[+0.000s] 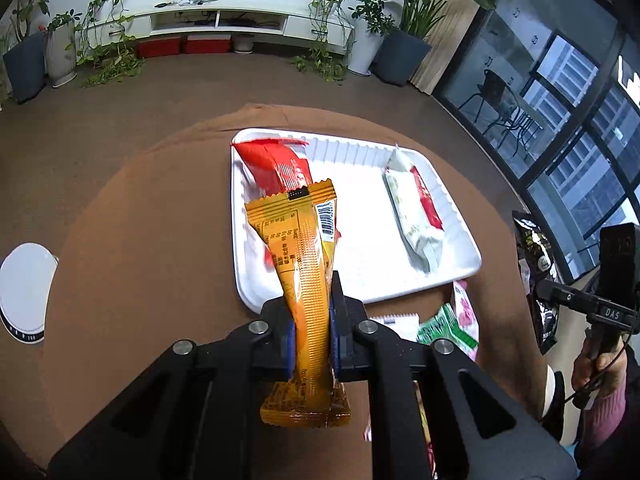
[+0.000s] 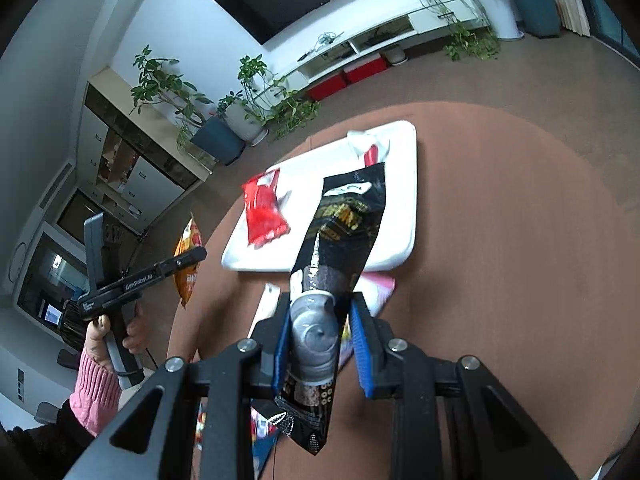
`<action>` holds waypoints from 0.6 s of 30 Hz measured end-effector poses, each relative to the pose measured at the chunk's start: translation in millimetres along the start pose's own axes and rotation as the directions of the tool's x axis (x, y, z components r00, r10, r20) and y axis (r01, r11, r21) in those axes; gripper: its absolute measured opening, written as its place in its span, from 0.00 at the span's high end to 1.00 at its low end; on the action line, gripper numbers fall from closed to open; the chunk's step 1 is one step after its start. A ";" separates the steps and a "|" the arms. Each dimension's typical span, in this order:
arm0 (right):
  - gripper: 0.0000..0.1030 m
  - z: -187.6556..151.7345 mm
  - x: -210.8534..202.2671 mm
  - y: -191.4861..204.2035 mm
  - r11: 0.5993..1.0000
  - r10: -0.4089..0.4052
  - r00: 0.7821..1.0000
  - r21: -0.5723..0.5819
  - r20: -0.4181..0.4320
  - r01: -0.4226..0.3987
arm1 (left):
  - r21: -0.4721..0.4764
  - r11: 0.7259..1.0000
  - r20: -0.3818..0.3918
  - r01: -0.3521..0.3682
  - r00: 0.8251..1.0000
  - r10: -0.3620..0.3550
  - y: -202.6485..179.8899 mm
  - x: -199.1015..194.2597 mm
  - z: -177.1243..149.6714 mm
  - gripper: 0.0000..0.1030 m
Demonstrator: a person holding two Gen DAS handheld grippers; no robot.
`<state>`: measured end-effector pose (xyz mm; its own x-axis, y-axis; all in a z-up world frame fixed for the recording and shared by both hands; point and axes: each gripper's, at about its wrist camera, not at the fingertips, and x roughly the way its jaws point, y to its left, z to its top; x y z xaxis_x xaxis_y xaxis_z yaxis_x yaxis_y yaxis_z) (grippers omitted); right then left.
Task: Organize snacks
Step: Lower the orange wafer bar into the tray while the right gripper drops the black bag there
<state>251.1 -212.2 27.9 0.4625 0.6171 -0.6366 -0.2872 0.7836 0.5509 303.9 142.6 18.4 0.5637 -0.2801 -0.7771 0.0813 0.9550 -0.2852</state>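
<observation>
My left gripper [image 1: 311,316] is shut on an orange snack packet [image 1: 302,264] and holds it upright above the near left edge of the white tray [image 1: 360,280]. The tray holds a red packet [image 1: 276,164] at its far left and a white-and-red packet [image 1: 416,208] at its right. My right gripper [image 2: 322,332] is shut on a black snack bag [image 2: 340,236], held above the table in front of the tray [image 2: 400,200]. The red packet [image 2: 264,212] and the white-and-red packet [image 2: 370,146] show there too. The left gripper with the orange packet [image 2: 188,256] is off to the left.
A round brown table [image 1: 140,220] carries the tray. Loose snacks lie near its front edge: a green packet [image 1: 444,328], a pink packet [image 1: 466,308] and a white packet [image 1: 394,320]. A white round stool [image 1: 24,292] stands at the left. Plants and a TV cabinet stand behind.
</observation>
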 end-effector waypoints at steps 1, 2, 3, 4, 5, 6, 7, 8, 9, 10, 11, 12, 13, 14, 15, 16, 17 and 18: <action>0.71 7.3 2.3 -2.4 1.000 0.003 1.000 -0.002 -0.001 -0.003 | -0.002 1.000 -0.001 -0.004 1.000 0.004 1.1 1.8 4.0 0.90; 0.71 12.8 5.6 -3.2 1.000 0.004 1.000 -0.003 0.001 -0.004 | -0.004 1.000 -0.001 -0.010 1.000 0.010 2.4 4.1 8.9 0.90; 0.71 16.9 8.2 -4.2 1.000 0.002 1.000 -0.005 0.000 -0.002 | -0.006 1.000 0.000 -0.013 1.000 0.013 3.8 6.7 13.6 0.90; 0.71 21.5 12.3 -4.7 1.000 -0.006 1.000 -0.011 0.001 0.006 | -0.007 1.000 -0.001 -0.015 1.000 0.015 5.1 8.6 16.7 0.90; 0.71 25.8 15.3 -5.7 1.000 -0.011 1.000 -0.014 0.002 0.011 | -0.009 1.000 0.000 -0.022 1.000 0.022 6.1 12.3 21.8 0.90; 0.71 31.5 19.4 -7.5 1.000 -0.016 1.000 -0.016 0.000 0.016 | -0.009 1.000 0.000 -0.024 1.000 0.024 6.0 16.2 24.0 0.90; 0.71 36.6 23.9 -9.6 1.000 -0.023 1.000 -0.017 -0.002 0.023 | -0.010 1.000 -0.002 -0.027 1.000 0.027 7.0 20.4 28.1 0.90; 0.71 40.5 27.4 -11.2 0.999 -0.030 1.000 -0.017 -0.002 0.030 | -0.010 0.999 -0.003 -0.036 0.999 0.036 7.6 25.0 32.4 0.90; 0.71 44.4 30.9 -12.2 0.999 -0.035 0.999 -0.017 -0.004 0.035 | -0.008 0.999 -0.004 -0.049 0.999 0.049 8.2 28.5 36.3 0.90; 0.71 48.2 34.9 -13.5 0.999 -0.043 0.999 -0.021 -0.007 0.043 | -0.009 0.998 -0.005 -0.062 0.998 0.062 9.3 33.1 40.9 0.90; 0.71 52.1 39.5 -15.4 0.999 -0.049 0.999 -0.019 -0.009 0.048 | -0.013 0.998 -0.007 -0.062 0.998 0.062 10.7 36.3 44.3 0.90; 0.71 54.3 42.2 -16.1 0.998 -0.052 0.999 -0.020 -0.013 0.052 | -0.021 0.998 -0.010 -0.059 0.998 0.059 12.2 40.2 47.7 0.90; 0.71 58.3 46.4 -17.0 0.998 -0.061 0.998 -0.026 -0.016 0.060 | -0.026 0.998 -0.012 -0.057 0.998 0.057 13.6 43.5 50.9 0.90; 0.71 61.4 49.7 -18.1 0.997 -0.069 0.998 -0.029 -0.015 0.068 | -0.023 0.998 -0.015 -0.063 0.998 0.062 13.6 49.2 55.5 0.90; 0.71 63.8 52.1 -19.3 0.997 -0.074 0.997 -0.030 -0.016 0.074 | -0.018 0.997 -0.015 -0.070 0.997 0.070 13.8 52.0 56.7 0.90; 0.71 66.6 55.5 -21.4 0.996 -0.086 0.996 -0.030 -0.018 0.085 | -0.012 0.997 -0.015 -0.076 0.997 0.076 13.1 55.8 58.7 0.90; 0.71 67.8 58.1 -21.8 0.995 -0.094 0.995 -0.032 -0.018 0.094 | -0.004 0.997 -0.016 -0.078 0.997 0.078 12.4 58.1 57.5 0.90; 0.71 69.6 60.7 -22.4 0.994 -0.104 0.994 -0.036 -0.017 0.103 | 0.002 0.996 -0.017 -0.086 0.996 0.086 11.4 61.3 58.9 0.90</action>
<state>343.9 -197.3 14.4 0.4754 0.5333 -0.6997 -0.2679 0.8453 0.4622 387.9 142.0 0.5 0.5546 -0.1988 -0.8080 0.0340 0.9756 -0.2167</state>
